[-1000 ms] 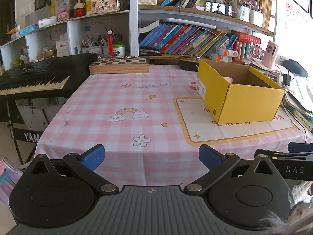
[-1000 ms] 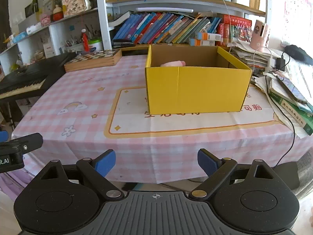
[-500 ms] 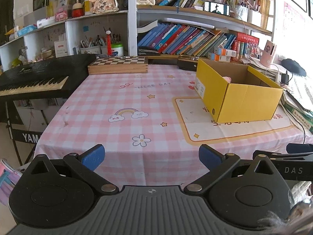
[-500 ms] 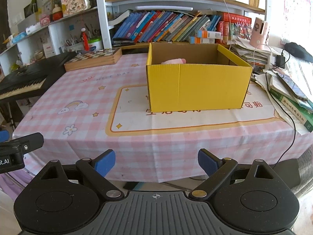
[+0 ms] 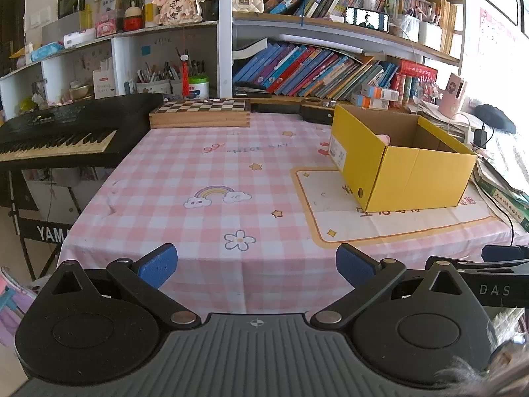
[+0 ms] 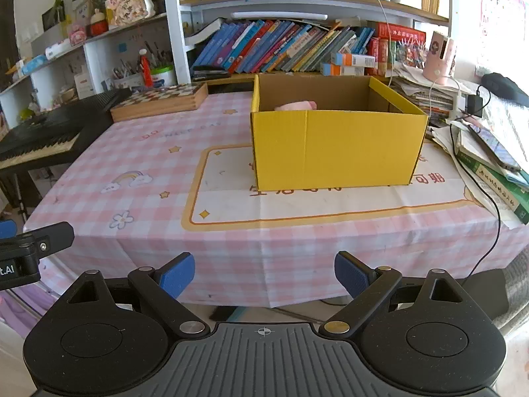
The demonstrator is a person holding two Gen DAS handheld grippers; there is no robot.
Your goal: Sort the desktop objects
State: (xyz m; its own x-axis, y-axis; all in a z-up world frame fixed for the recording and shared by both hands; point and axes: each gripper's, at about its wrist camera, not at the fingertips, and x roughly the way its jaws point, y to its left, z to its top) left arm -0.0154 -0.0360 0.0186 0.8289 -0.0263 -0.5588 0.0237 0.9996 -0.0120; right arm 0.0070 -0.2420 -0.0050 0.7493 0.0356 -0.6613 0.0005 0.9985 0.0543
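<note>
1. Left gripper (image 5: pixel 254 259): jaws spread wide, nothing between them. It hangs off the near edge of the bench (image 5: pixel 211 218), apart from every object.
2. Right gripper (image 6: pixel 264 269): jaws likewise spread wide and empty, off the near edge, facing the box (image 6: pixel 337 152).
3. Box: yellow corrugated card, open-topped, standing upright on the cream mat (image 6: pixel 330 205) at the right half of the bench.
4. Task's thing: a pink item (image 6: pixel 296 106) lies inside the box against its far-left corner. Only its top shows above the wall; its kind cannot be told.
5. No loose object shows on the cloth. Sorting appears done or near done, judging by this.
6. Handling, as a judgement: the pink item looks soft and light, so it should be taken across its middle with light pressure. The box is light and thin-walled; a wall pinched at the rim would flex, and the box would slide on the mat if pushed.
7. Chessboard (image 5: pixel 200 112) and keyboard (image 5: pixel 56 139) sit at the far-left edge, well apart from both grippers.
</note>
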